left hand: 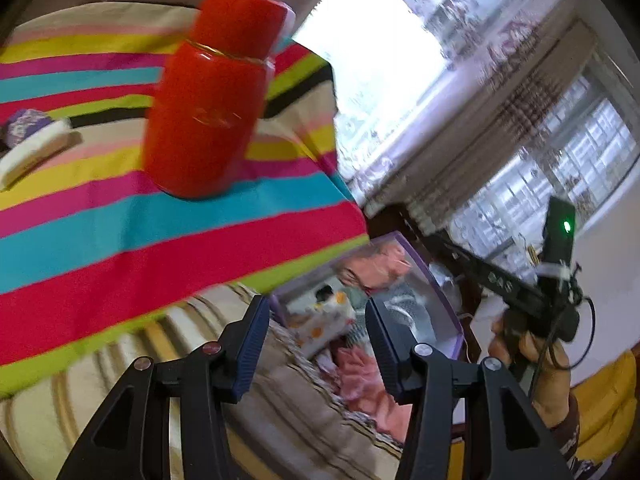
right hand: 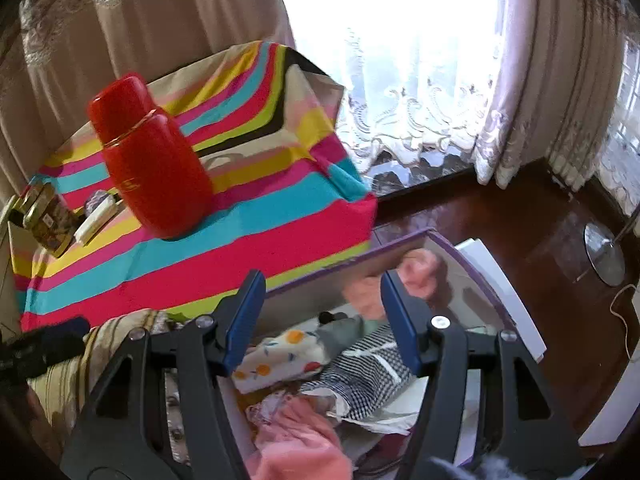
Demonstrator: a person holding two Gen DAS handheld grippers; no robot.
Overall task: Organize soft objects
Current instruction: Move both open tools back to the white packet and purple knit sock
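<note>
Nothing I can see here reads as words or numbers. The tall glossy red plastic flask standing on the striped cloth carries a gold mark on its front, but blur smears it beyond reading in both of my views. The small dark tin with a patterned label at the cloth's edge shows a pale square label, too small and soft for me to make out.

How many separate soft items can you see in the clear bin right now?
4, possibly more underneath. White fruit-print cloth at the bin's left; grey piece behind it; black-and-white checked fabric centre-right; pink garment nearest the camera.
</note>
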